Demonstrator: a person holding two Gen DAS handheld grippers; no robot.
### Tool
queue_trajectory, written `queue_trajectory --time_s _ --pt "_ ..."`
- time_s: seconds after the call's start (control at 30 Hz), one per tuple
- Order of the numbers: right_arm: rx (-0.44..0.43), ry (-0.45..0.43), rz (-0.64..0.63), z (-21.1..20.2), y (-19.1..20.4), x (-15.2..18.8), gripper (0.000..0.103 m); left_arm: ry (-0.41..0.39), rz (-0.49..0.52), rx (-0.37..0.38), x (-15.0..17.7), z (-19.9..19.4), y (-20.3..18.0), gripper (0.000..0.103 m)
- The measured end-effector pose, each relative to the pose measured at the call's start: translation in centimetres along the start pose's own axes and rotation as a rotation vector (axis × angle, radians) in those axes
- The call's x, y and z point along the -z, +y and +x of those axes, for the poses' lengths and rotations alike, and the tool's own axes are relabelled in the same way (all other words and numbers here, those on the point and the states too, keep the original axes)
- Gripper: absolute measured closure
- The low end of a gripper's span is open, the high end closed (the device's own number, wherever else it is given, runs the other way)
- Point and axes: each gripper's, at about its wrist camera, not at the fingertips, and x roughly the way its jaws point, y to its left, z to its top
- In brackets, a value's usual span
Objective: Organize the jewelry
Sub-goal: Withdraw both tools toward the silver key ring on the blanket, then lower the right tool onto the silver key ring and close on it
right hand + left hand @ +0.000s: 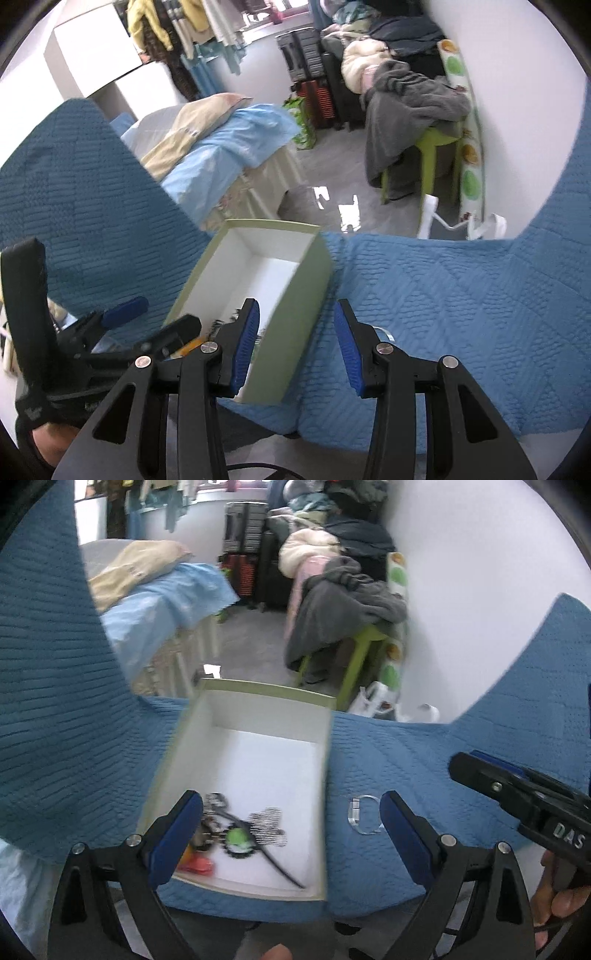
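An open pale green box (236,716) with a white inside sits on the blue quilted cover (406,760). Several jewelry pieces (240,830) lie at its near end: black-and-white patterned pieces, a green round one and an orange one. A clear bangle (360,814) lies on the cover just right of the box. My left gripper (291,819) is open and empty above the box's near right corner. My right gripper (297,325) is open and empty, straddling the box's right wall (295,314). The bangle is partly visible behind its right finger (386,332).
The other gripper shows at the right edge of the left wrist view (517,797) and at the left of the right wrist view (122,332). Beyond the cover are a bed with light blue bedding (229,147), a green stool with grey clothes (424,122) and stacked suitcases (247,554).
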Motion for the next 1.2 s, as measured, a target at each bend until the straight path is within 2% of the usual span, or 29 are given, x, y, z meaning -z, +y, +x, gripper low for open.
queue_trajectory --time_s 0.2,0.27,0.33,0.4,0.53,0.73,0.83,1.0,1.2 --pt "0.032 0.008 0.063 -0.1 -4.3 1.0 0.063 0.021 0.059 0.057 1.1 1.9 -4.1 0.008" --pt "0.037 0.016 0.075 0.1 -5.3 1.3 0.064 0.032 0.088 0.071 1.5 2.6 -5.3 0.013" --pt "0.043 0.027 0.086 0.7 -6.6 1.8 0.066 0.048 0.114 0.083 2.0 3.5 -6.6 0.027" --pt "0.047 0.039 0.091 1.2 -7.6 2.2 0.07 0.068 0.138 0.103 2.6 4.6 -7.8 0.029" --pt "0.04 0.093 0.111 3.1 -9.7 3.1 0.075 0.111 0.177 0.116 3.8 7.1 -9.5 0.045" --pt "0.008 0.19 0.139 7.0 -12.8 4.6 0.079 0.145 0.227 0.097 5.6 11.1 -11.3 0.057" --pt "-0.014 0.231 0.148 8.9 -13.6 5.0 0.082 0.153 0.261 0.061 6.5 13.4 -11.6 0.064" --pt "-0.07 0.302 0.137 12.4 -14.1 5.1 0.085 0.157 0.286 0.009 7.5 16.2 -11.5 0.066" --pt "-0.075 0.365 0.106 15.0 -14.3 5.1 0.089 0.17 0.35 -0.065 8.3 19.3 -11.7 0.069"
